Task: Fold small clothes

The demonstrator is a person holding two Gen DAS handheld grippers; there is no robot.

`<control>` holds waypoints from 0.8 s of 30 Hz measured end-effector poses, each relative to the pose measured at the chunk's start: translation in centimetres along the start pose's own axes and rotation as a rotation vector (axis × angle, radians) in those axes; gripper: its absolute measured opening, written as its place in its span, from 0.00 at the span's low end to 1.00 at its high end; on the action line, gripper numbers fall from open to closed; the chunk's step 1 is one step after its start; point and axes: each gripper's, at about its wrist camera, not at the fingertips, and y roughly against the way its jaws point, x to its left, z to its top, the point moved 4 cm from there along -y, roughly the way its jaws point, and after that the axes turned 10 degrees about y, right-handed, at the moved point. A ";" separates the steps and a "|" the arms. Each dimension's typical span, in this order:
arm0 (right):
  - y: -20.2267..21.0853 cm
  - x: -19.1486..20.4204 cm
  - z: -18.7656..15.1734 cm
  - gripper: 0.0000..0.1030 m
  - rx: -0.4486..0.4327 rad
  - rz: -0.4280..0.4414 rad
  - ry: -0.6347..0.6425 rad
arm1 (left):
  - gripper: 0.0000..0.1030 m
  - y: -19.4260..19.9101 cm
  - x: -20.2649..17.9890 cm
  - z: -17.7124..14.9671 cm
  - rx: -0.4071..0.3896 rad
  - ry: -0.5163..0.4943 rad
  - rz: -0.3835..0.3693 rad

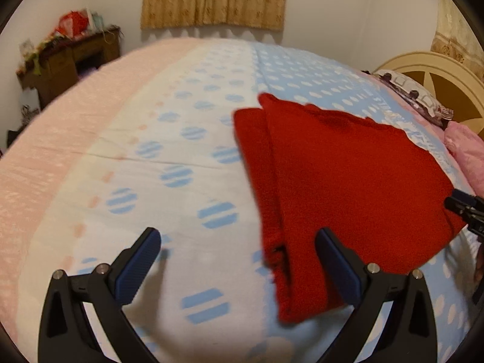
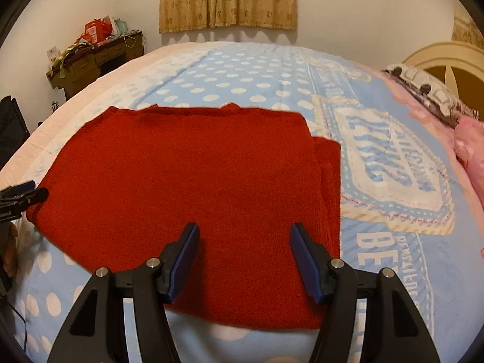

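In the left wrist view, the left gripper (image 1: 237,239) hovers over the bed sheet (image 1: 181,199) with its jaws spread wide and nothing between them. The blue pads (image 1: 137,267) frame mostly bare dotted sheet. The red garment (image 1: 348,175) lies flat on the bed, ahead of the fingers and to their right; its folded near edge reaches in just inside the right finger, whose pad overlaps the cloth in the picture, though I cannot tell whether it touches. Beyond the garment's right edge, the tip of the right gripper (image 1: 464,208) shows at the frame's border.

In the right wrist view, the right gripper (image 2: 244,236) sits above the garment (image 2: 187,175) with its jaws roughly half open, empty, both blue fingertips (image 2: 304,260) over red cloth. The garment spreads ahead of and between the fingers, a folded layer showing along its right side just past the right finger. Its near hem lies under the fingers. Far to the left of the fingers, the left gripper (image 2: 22,195) rests at the garment's left edge, a hand (image 2: 10,251) behind it.
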 end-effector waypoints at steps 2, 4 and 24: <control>0.0 1.1 0.8 0.61 -0.015 -0.002 0.056 | 1.00 -0.3 0.7 -0.5 0.028 0.015 -0.018; -0.4 1.4 2.4 0.61 -0.028 0.001 0.109 | 1.00 -0.6 1.0 -0.6 0.047 0.036 -0.031; -13.7 -11.2 10.0 0.02 0.119 0.015 -0.153 | 1.00 -0.9 0.5 -1.2 0.012 0.034 -0.077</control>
